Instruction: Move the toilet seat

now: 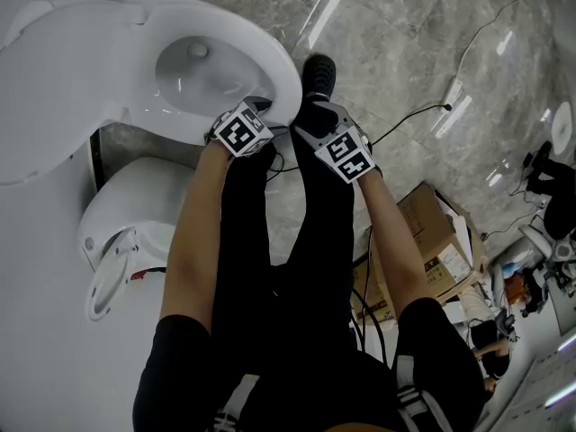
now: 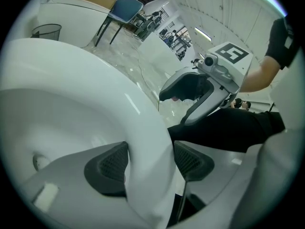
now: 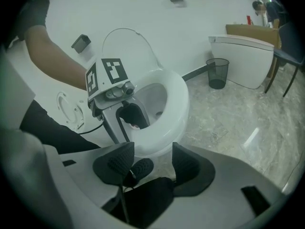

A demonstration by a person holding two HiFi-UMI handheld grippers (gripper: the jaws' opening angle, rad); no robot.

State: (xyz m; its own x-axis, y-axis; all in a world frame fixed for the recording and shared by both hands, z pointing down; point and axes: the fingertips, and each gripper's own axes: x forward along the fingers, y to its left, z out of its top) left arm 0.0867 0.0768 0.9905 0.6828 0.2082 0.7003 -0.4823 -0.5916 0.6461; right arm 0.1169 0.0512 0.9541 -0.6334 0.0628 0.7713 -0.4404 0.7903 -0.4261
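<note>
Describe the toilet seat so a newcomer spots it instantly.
Find the white ceramic toilet. Its glossy white ring-shaped seat lies flat on the bowl, front edge between the left gripper's jaws; unlike the raised lid behind, it is open-centred.

A brown cardboard box is sitting on the grey floor near a black cable, and a wire bin is standing by the wall.

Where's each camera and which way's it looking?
Head view: on the head, looking down on toilet seat, arms, legs, left hand-held gripper, right hand-held gripper.
Left gripper view: on the left one, along jaws astride the seat; an arm.
Right gripper view: on the right one, toward the seat; arm, shoe.
Gripper views each show the other gripper.
</note>
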